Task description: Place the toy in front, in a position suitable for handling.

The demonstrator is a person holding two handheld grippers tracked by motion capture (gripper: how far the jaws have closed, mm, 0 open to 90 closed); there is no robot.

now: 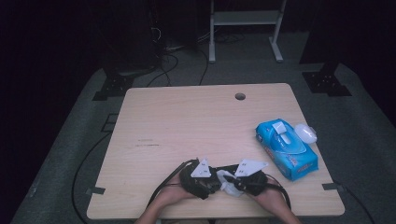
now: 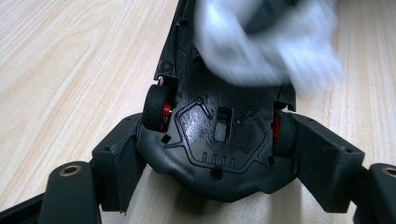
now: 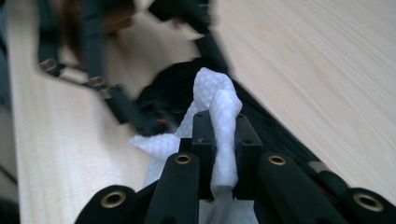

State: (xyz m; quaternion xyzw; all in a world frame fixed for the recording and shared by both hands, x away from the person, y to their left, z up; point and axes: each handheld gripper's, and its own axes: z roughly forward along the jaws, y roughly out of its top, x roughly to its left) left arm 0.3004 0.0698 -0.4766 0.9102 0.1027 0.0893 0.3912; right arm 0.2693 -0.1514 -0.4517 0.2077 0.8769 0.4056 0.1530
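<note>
Your right hand-held gripper [image 3: 219, 154] clamped on white wipe [image 3: 219, 121]; left hand-held gripper [image 2: 219, 154] grips upturned toy car [image 2: 219, 140] by sides. Wiping of underside underway, unfinished.

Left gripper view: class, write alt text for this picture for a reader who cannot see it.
The left gripper clamps an upturned black toy car, its flat underside and red-hubbed wheels facing the camera. A blurred white wipe lies against the car's far end, and the light wooden table lies beneath.

High view overhead, gripper views close, perhaps sharing tabletop [image 1: 187, 121]
</note>
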